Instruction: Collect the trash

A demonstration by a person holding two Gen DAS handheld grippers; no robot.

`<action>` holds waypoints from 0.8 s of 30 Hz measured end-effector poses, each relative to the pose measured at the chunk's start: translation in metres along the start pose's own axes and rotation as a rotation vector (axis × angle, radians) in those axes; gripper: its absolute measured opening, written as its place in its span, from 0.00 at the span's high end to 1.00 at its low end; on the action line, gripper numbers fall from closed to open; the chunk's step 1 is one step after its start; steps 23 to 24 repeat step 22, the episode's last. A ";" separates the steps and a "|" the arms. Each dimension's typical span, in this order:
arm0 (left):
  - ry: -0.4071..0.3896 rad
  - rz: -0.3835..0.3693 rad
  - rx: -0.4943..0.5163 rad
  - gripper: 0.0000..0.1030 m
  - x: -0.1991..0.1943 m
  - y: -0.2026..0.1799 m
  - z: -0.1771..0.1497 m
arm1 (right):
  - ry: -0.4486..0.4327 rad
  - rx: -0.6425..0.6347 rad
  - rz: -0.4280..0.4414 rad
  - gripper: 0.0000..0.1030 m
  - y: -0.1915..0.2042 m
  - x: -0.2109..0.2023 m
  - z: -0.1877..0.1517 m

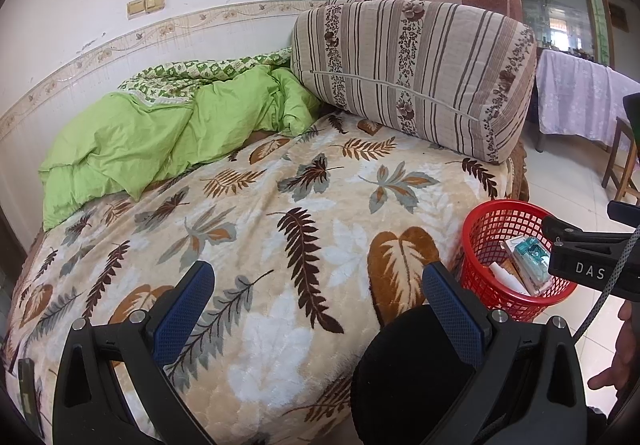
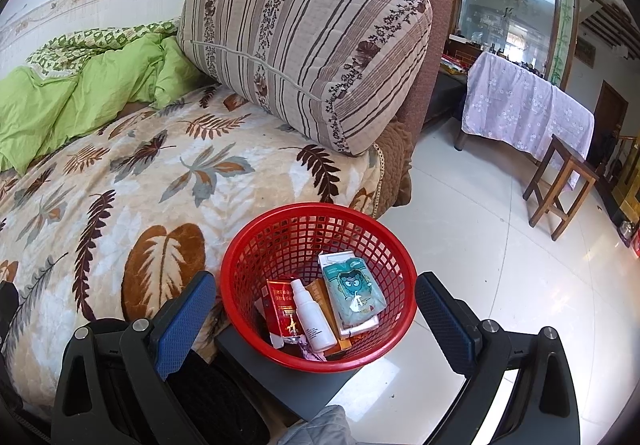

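Observation:
A red mesh basket (image 2: 320, 229) stands on a dark stool beside the bed. It holds trash: a teal cartoon packet (image 2: 354, 291), a white spray bottle (image 2: 312, 317), a red box (image 2: 285, 309) and an orange carton (image 2: 322, 299). My right gripper (image 2: 316, 309) hovers open over the basket, nothing between its blue pads. In the left wrist view the basket (image 1: 484, 225) sits at the right. My left gripper (image 1: 320, 305) is open above the leaf-patterned blanket (image 1: 260, 205), holding nothing. The right gripper's black body (image 1: 592, 261) reaches in over the basket.
A green quilt (image 1: 140, 137) lies bunched by the wall. A striped cushion (image 1: 412, 73) leans on the pink headboard. A dark round thing (image 1: 400, 373) sits under my left gripper. A cloth-covered table (image 2: 524, 105) and wooden stool (image 2: 560, 185) stand on the white tiled floor.

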State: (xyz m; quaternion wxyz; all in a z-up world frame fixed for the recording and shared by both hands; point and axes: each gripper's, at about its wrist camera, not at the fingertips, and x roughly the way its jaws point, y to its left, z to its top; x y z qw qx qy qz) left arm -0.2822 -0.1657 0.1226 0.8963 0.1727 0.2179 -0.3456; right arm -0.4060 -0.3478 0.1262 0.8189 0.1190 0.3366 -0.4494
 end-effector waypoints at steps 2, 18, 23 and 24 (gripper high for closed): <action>0.012 -0.018 -0.016 0.00 0.001 0.001 -0.002 | -0.002 -0.010 0.004 0.03 0.002 0.001 0.001; 0.273 0.265 -0.505 0.00 0.051 0.185 -0.058 | 0.119 -0.382 0.347 0.03 0.252 0.065 0.050; 0.369 0.408 -0.542 0.00 0.079 0.225 -0.077 | 0.168 -0.426 0.373 0.03 0.326 0.100 0.034; 0.369 0.408 -0.542 0.00 0.079 0.225 -0.077 | 0.168 -0.426 0.373 0.03 0.326 0.100 0.034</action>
